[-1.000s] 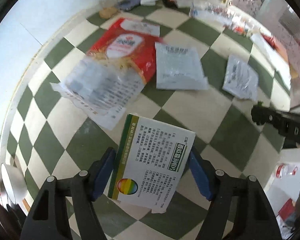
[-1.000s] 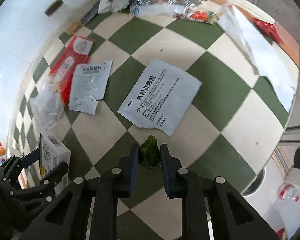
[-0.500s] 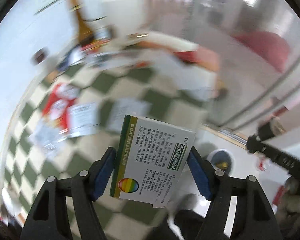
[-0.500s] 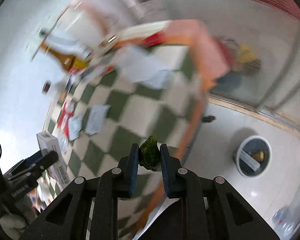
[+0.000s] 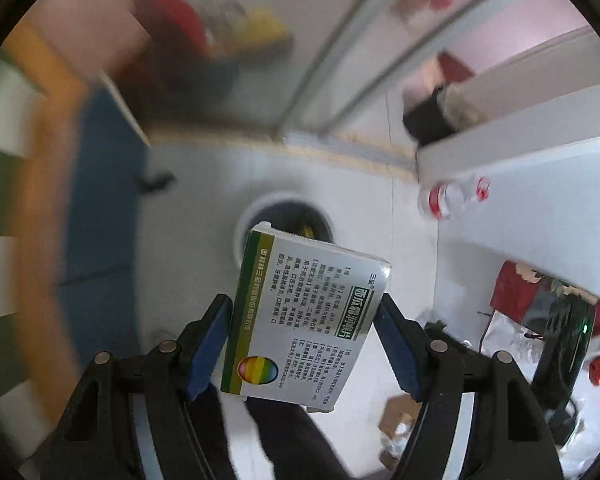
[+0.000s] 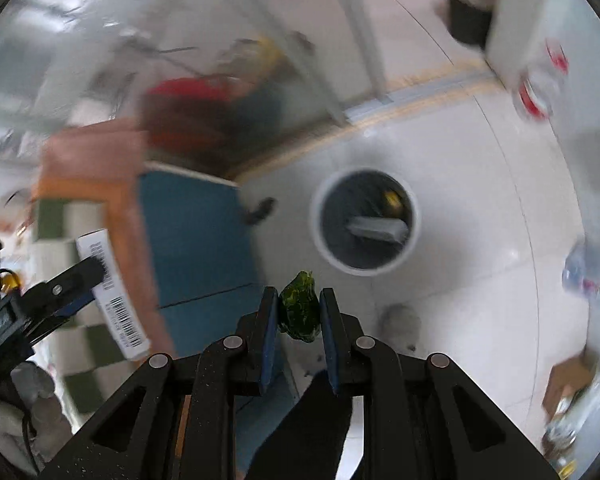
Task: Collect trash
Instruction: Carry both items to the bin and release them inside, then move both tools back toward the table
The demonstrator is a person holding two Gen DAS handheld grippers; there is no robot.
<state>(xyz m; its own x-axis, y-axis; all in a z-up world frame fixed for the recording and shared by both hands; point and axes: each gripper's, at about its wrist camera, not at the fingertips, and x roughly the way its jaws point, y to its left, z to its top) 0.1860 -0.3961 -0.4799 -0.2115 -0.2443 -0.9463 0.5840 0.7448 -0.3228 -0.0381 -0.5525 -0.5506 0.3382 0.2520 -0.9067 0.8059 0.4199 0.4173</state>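
My left gripper is shut on a white and green medicine box, which hangs above the floor and hides most of the round white-rimmed trash bin below it. My right gripper is shut on a small crumpled green wrapper. In the right wrist view the trash bin stands on the pale floor just beyond the fingertips, with a grey item and a yellow item inside. The left gripper with the medicine box shows at the left edge there.
A checkered table with an orange edge and a blue panel stands to the left. Plastic bottles lie on the floor at the right, a cardboard scrap beyond them. A glass door frame runs behind the bin.
Both grippers have swung away from the checkered tabletop and its litter and now point down at the floor, over the trash bin. Each keeps its item.
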